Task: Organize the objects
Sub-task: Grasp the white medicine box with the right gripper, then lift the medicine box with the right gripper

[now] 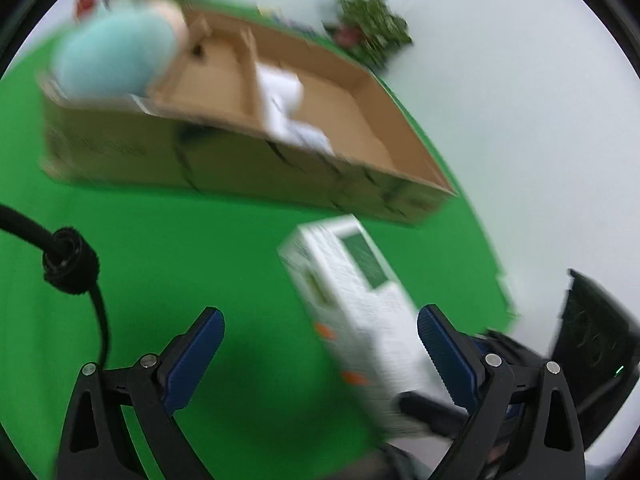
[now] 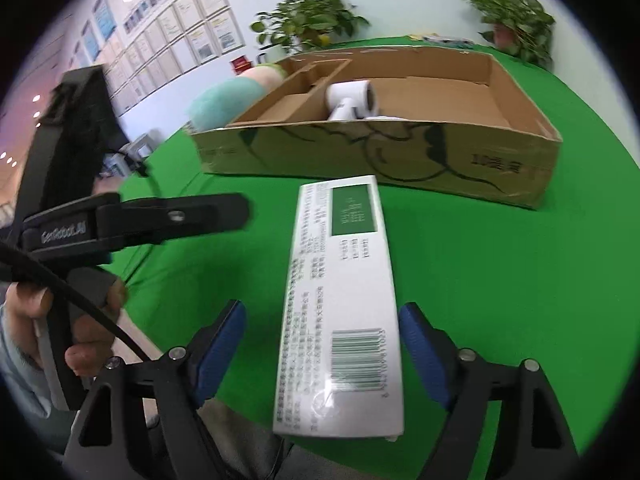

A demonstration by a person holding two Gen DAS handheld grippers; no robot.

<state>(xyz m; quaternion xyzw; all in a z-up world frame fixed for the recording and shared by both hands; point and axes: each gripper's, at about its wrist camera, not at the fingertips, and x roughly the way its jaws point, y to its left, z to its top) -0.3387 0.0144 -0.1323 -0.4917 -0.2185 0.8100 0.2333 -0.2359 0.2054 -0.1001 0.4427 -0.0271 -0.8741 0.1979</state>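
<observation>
A long white carton with a green panel and barcode (image 2: 340, 304) lies between my right gripper's (image 2: 322, 340) open blue fingers, above the green table. The right pad (image 2: 420, 344) touches or nearly touches its edge; the left pad (image 2: 224, 336) stands apart. In the left wrist view the same carton (image 1: 352, 312) is blurred, near the right finger of my left gripper (image 1: 320, 344), which is open and empty. A shallow cardboard box (image 2: 400, 152) with dividers stands beyond, holding a white hair-dryer-like object (image 2: 352, 100). The box also shows in the left wrist view (image 1: 200, 160).
A teal and pink cushion-like object (image 2: 228, 100) sits at the box's left end. Potted plants (image 2: 308, 20) stand behind the table. My left gripper's body (image 2: 132, 220) and the hand holding it are at the left. The green table edge (image 1: 492, 272) runs at right.
</observation>
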